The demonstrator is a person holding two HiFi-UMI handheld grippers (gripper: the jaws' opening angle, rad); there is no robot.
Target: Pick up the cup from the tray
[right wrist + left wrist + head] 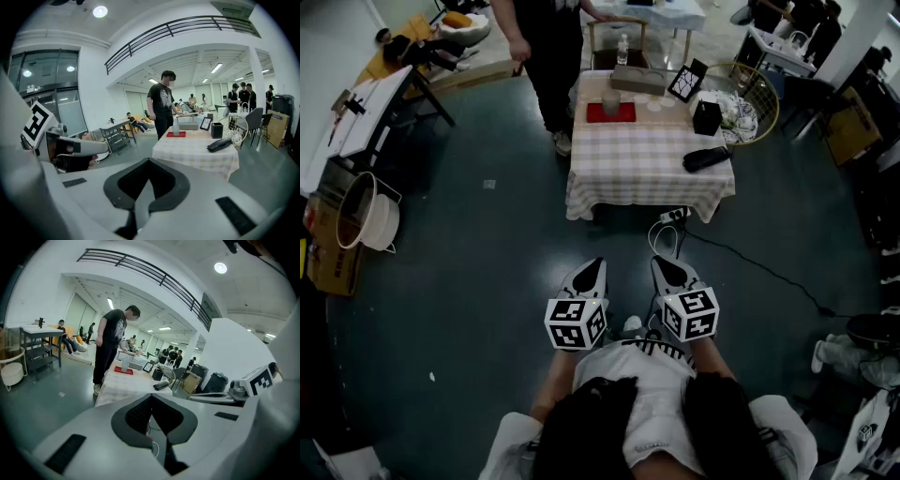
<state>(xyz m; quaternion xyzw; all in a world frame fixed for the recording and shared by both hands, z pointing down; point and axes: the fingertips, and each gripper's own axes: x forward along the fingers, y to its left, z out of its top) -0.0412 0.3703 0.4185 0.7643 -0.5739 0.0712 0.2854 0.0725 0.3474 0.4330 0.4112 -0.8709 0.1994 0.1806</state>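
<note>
A pale cup [610, 101] stands on a red tray [610, 114] at the far side of a table with a checked cloth [647, 164]. In the gripper views the cup [125, 364] [176, 127] and the tray [123, 371] [176, 134] look small and distant. Both grippers are held close to the person's body, well short of the table, over the dark floor. My left gripper [594, 266] [151, 398] has its jaws together with nothing between them. My right gripper [664, 264] [149, 161] is shut and empty too.
A person [546, 56] stands at the table's far left corner. On the table lie a grey box [637, 80], a picture frame [685, 82], a black box [706, 117] and a black pouch [707, 158]. A power strip with its cable [675, 217] lies on the floor before the table. A white basket [370, 211] stands at left.
</note>
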